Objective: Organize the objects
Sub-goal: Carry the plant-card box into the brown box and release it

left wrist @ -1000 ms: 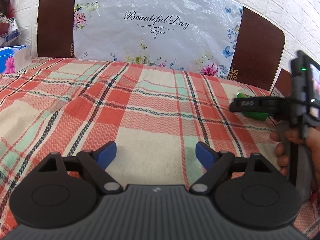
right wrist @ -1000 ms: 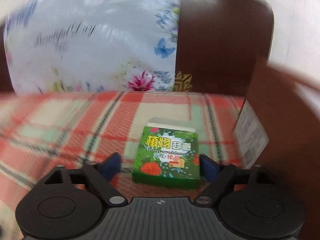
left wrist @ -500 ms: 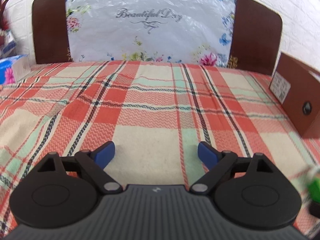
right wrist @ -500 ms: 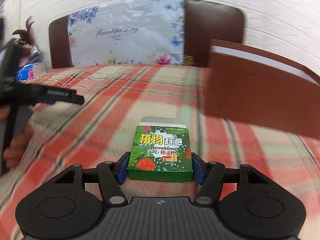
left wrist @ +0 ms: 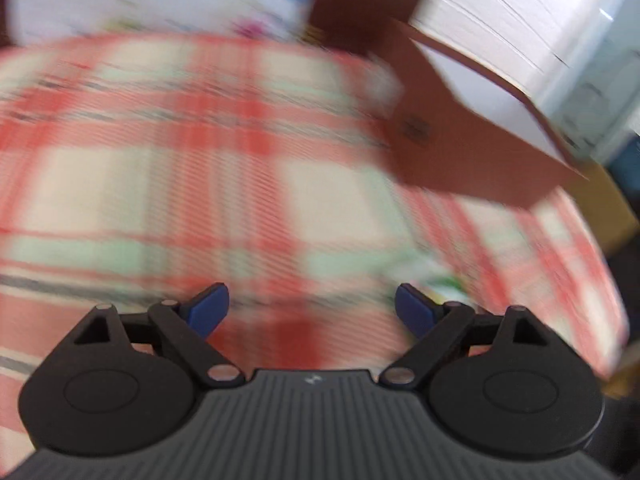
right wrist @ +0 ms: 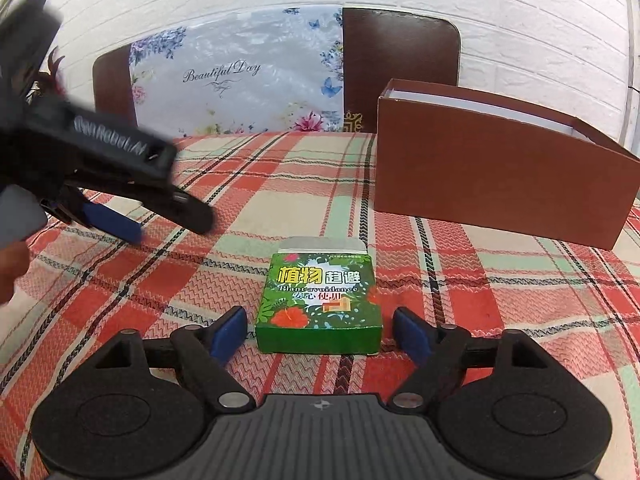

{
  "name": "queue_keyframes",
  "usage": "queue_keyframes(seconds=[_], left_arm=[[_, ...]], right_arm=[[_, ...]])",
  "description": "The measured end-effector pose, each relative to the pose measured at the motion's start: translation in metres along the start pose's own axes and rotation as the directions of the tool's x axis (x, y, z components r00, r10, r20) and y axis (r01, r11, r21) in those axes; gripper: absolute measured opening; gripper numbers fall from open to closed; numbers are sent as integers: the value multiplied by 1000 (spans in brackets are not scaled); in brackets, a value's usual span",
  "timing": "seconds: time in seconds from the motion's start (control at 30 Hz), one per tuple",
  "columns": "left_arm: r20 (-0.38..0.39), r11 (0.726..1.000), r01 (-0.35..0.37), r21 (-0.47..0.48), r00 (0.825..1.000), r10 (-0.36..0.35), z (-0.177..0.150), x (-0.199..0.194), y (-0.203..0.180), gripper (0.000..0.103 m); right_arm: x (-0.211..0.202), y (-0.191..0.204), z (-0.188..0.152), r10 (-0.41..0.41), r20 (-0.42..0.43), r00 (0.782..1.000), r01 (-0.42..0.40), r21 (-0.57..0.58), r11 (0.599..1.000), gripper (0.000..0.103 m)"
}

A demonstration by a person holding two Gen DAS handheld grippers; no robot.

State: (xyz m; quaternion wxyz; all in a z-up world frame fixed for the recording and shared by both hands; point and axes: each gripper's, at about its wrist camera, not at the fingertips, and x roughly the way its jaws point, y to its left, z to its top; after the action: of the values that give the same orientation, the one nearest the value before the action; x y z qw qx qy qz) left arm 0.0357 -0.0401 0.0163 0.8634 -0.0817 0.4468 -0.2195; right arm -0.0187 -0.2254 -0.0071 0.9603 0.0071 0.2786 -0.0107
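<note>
Where the right wrist view begins at its left edge, the left claw (right wrist: 132,216) hangs blurred over the plaid cloth (right wrist: 280,184), jaws apart and empty, its raised lettering unreadable. Behind, a floral sheet (right wrist: 236,80) reads "Beautiful Day". The green box (right wrist: 320,300), marked "Plant avoidance", lies on the cloth between the opening right claw (right wrist: 320,330), untouched. The brown box (right wrist: 500,184) stands rightmost. The left wrist view is smeared.
</note>
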Motion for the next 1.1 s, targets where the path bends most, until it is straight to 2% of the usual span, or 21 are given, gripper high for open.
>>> queue_keyframes(seconds=[0.1, 0.17, 0.2, 0.23, 0.27, 0.4, 0.5, 0.6, 0.77, 0.9, 1.1], left_arm=[[-72, 999, 45, 16, 996, -44, -5, 18, -23, 90], [-76, 999, 23, 38, 997, -20, -6, 25, -34, 90], [-78, 998, 23, 63, 997, -18, -6, 28, -42, 85], [-80, 995, 28, 91, 997, -21, -6, 30, -49, 78], [-76, 993, 50, 105, 996, -43, -5, 31, -53, 61], [-77, 993, 76, 90, 995, -69, 10, 27, -62, 43], [-26, 986, 112, 123, 994, -110, 30, 11, -77, 43], [46, 977, 119, 178, 991, -129, 57, 0, -98, 43], [140, 965, 108, 240, 980, -144, 107, 4, -127, 43], [182, 957, 70, 282, 975, -125, 138, 25, -143, 43], [186, 963, 35, 268, 979, -88, 170, 62, -140, 43]], right_arm=[[-2, -1, -2, 4, 3, 1000, -4, -2, 1000, 80], [-1, -1, -2, 10, 3, 1000, -10, -5, 1000, 78], [-2, -1, -2, 22, 9, 1000, -22, -10, 1000, 61], [-2, -2, -2, 30, 11, 999, -30, -14, 999, 59], [-1, -4, -2, 35, 11, 999, -35, -4, 999, 59], [-8, -21, 5, 21, 57, 998, -26, 83, 996, 59], [-20, -28, 19, -23, 164, 986, 16, 43, 999, 59], [-21, -41, 44, -62, 251, 966, 55, 37, 998, 59], [-2, -72, 91, -111, 338, 935, 101, 46, 994, 59], [30, -99, 119, -121, 337, 934, 104, 68, 992, 59], [83, -119, 143, -114, 284, 952, 98, 71, 993, 59]])
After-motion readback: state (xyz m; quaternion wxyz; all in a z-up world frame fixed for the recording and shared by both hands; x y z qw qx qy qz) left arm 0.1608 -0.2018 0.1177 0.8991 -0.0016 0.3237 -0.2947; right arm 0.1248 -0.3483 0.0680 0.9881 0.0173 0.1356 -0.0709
